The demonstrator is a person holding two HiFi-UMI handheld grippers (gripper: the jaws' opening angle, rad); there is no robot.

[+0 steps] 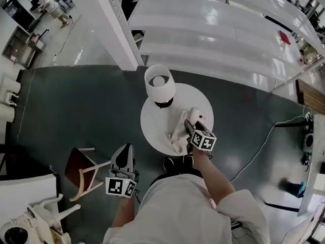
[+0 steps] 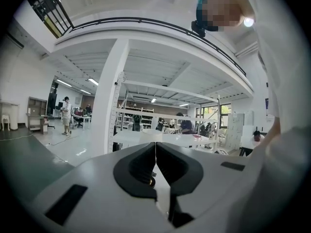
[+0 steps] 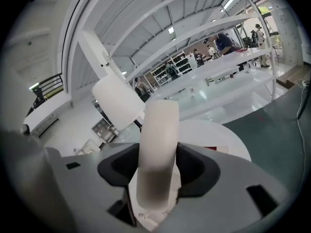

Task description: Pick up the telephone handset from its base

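On the round white table (image 1: pixel 152 132) in the head view, the right gripper (image 1: pixel 190 127) pinches the telephone handset (image 1: pixel 193 115) over its base (image 1: pixel 177 137), near the lamp (image 1: pixel 160 83), while the left gripper (image 1: pixel 126 151) hangs over the floor, well apart. In the left gripper view, the jaws are pressed together on nothing, so we would leave that hand out. In the right gripper view, the jaws clamp the handset's middle squarely; we judge that a steady squeeze and a straight lift will clear the base without tugging it.

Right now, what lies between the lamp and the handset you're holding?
Only bare white tabletop: the head view shows nothing between the lamp and the handset clamped in the right hand-held gripper.
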